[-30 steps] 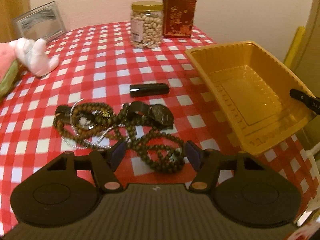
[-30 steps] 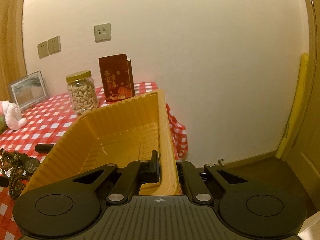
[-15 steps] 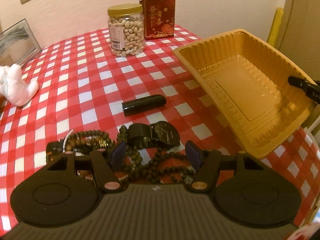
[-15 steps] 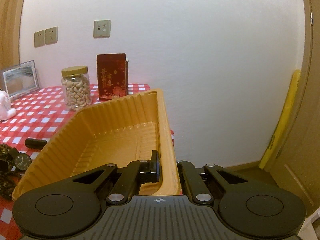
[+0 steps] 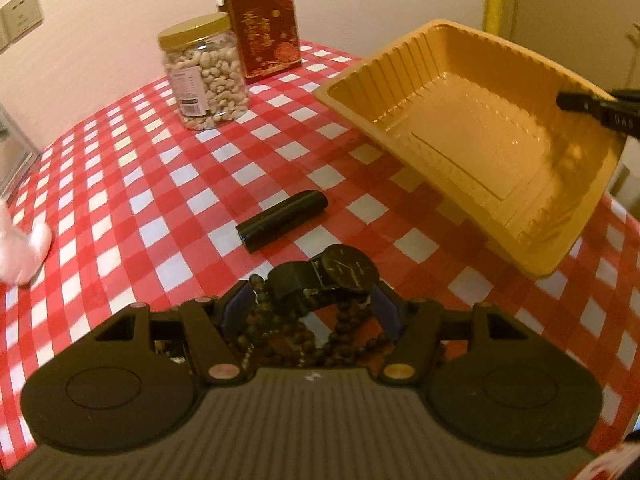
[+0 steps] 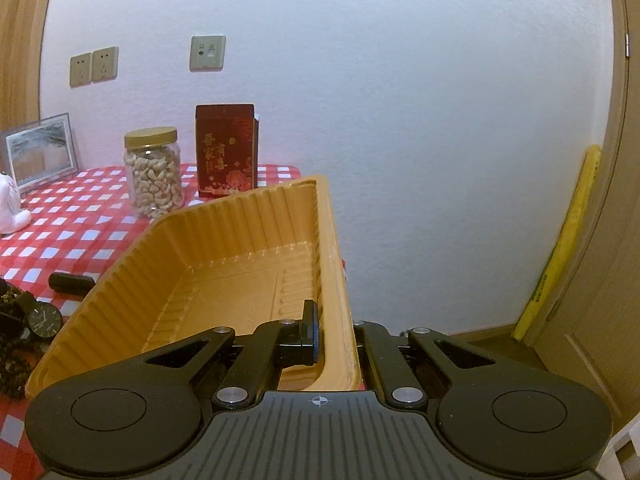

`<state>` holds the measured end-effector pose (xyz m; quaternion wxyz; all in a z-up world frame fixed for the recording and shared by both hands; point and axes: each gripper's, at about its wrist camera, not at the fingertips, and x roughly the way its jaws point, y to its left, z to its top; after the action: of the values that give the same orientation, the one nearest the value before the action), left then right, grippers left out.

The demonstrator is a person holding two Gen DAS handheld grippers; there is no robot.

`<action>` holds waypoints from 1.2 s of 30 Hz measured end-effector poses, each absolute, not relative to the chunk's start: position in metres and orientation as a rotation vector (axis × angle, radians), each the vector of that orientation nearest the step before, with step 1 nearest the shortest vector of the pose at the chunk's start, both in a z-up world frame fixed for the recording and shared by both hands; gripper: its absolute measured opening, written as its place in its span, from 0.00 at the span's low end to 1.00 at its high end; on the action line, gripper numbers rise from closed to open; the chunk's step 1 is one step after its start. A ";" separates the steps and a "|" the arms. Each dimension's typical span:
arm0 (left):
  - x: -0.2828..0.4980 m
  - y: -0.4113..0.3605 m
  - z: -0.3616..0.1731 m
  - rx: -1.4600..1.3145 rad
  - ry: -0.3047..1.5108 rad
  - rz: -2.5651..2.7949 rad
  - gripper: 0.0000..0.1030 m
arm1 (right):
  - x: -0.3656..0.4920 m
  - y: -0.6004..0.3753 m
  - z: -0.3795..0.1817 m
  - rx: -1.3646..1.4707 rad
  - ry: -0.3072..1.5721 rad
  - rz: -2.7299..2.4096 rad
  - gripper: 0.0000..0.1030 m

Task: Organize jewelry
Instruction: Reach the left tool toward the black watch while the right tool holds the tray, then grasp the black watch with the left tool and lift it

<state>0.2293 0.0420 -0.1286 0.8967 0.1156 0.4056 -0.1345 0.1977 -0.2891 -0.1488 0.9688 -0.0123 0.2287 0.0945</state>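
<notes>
A heap of dark bead strands point(image 5: 320, 340) and a black wristwatch point(image 5: 344, 270) lie on the red checked tablecloth. My left gripper point(image 5: 312, 306) is open, low over the heap, with the beads and watch strap between its jaws. My right gripper point(image 6: 334, 326) is shut on the near right wall of the yellow plastic tray point(image 6: 224, 276), which it holds tilted with one side off the table. The tray also shows in the left wrist view point(image 5: 480, 148), with the right gripper's finger point(image 5: 592, 108) on its rim. The watch point(image 6: 45, 320) and beads point(image 6: 12, 364) show at the right wrist view's left edge.
A black cylinder point(image 5: 282, 220) lies just beyond the watch. A jar of cashews point(image 5: 204, 72) and a red box point(image 5: 266, 28) stand at the back. A white plush toy point(image 5: 20, 248) sits at left, a picture frame point(image 6: 40, 156) behind it. The table edge runs under the tray.
My left gripper has moved forward and down over the heap, so beads and watch now lie between its jaws. The right gripper has lifted and tilted the tray, still gripping its wall.
</notes>
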 end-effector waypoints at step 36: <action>0.260 0.023 -0.151 0.402 0.843 -0.465 0.61 | 0.200 -0.287 -0.149 -0.013 0.488 0.172 0.03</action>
<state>0.2596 0.0234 -0.1507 0.8670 0.1921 0.4025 -0.2221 0.1996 -0.2871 -0.1488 0.9667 -0.0065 0.2414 0.0853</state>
